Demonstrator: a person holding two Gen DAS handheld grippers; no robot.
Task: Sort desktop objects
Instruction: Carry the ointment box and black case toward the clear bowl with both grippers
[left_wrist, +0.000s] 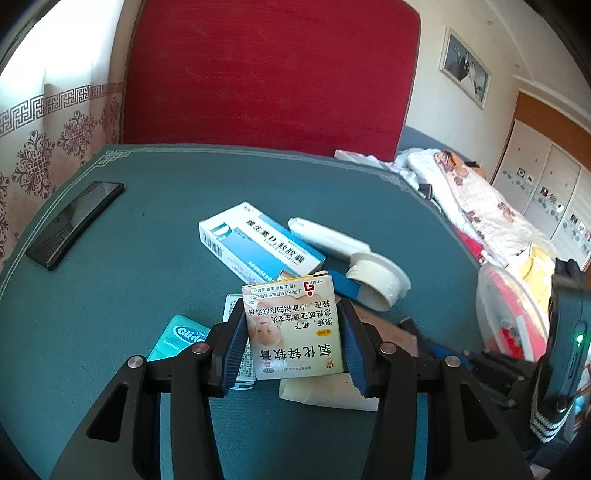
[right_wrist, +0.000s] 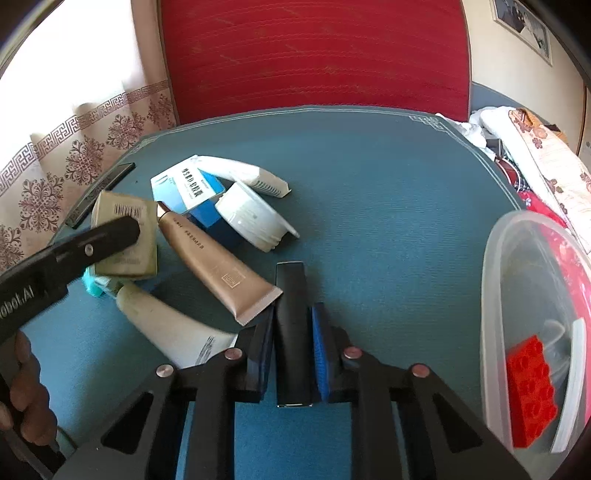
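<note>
My left gripper is shut on a cream ointment box with Chinese print, its blue pads pressing both sides and holding it above the teal table. The right wrist view shows that box at the left, with one black finger across it. My right gripper is shut on a slim black bar that lies lengthwise between its pads, low over the table. A clear plastic container holding a red brick stands to the right.
Loose on the table are a blue-white medicine box, a white tube, a white jar, a teal floss pack, a gold tube and a black phone. A red chair back stands behind.
</note>
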